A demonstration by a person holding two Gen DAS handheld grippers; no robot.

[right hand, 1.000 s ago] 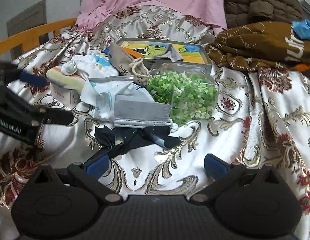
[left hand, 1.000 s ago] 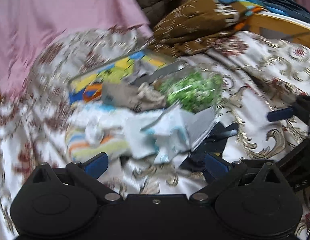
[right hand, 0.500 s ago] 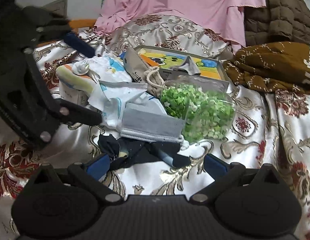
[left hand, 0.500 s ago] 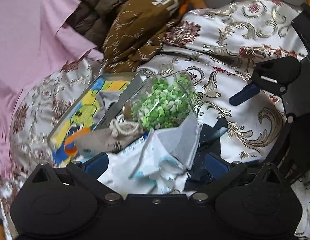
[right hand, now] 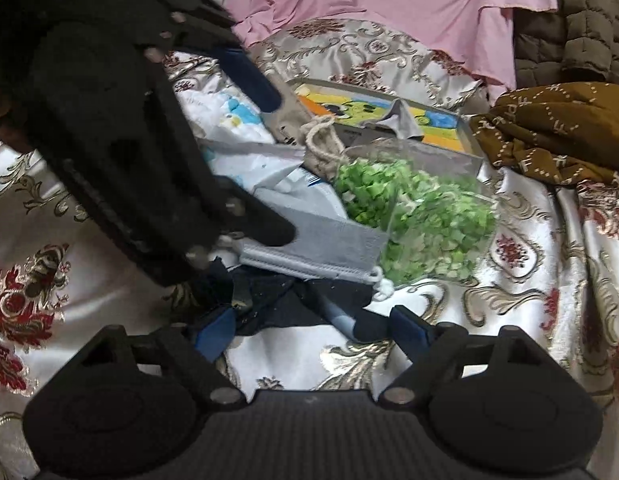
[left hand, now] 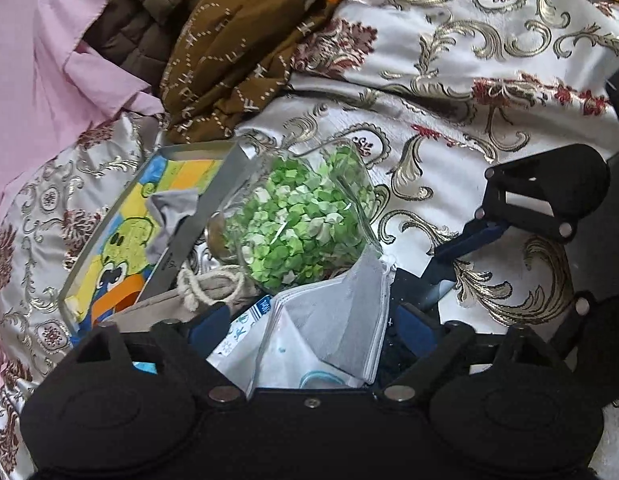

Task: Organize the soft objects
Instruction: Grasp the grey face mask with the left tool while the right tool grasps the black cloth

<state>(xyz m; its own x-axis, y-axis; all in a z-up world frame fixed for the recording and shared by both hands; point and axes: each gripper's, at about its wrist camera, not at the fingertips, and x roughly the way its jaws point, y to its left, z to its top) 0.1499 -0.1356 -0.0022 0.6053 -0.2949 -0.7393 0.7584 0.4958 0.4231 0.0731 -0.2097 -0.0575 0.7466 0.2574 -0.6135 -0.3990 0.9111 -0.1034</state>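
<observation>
A pile of soft things lies on the patterned bedspread [left hand: 469, 80]. It holds a clear bag of green paper bits [left hand: 301, 224], a stack of grey face masks [left hand: 341, 312], a beige drawstring pouch [left hand: 197, 296] and a dark cloth [right hand: 293, 304]. My left gripper [left hand: 311, 326] hangs low over the masks and a white packet, which lie between its closing jaws; the pads do not press on them. My right gripper [right hand: 313, 330] is at the pile's near edge, its jaws closing with the dark cloth between the fingers, ungripped. The left gripper [right hand: 277, 168] fills the right view's left side.
A flat box with a cartoon lid [left hand: 121, 236] lies behind the pile, a grey scrap on it. A brown patterned garment [left hand: 237, 52], a quilted jacket [right hand: 569, 32] and pink cloth [left hand: 37, 60] are heaped at the back. A white printed cloth [right hand: 229, 116] lies at the left.
My left gripper has rolled and swung in over the pile, close beside the right one. The right gripper has dipped nearer the dark cloth. Both pairs of fingers stand slightly narrower.
</observation>
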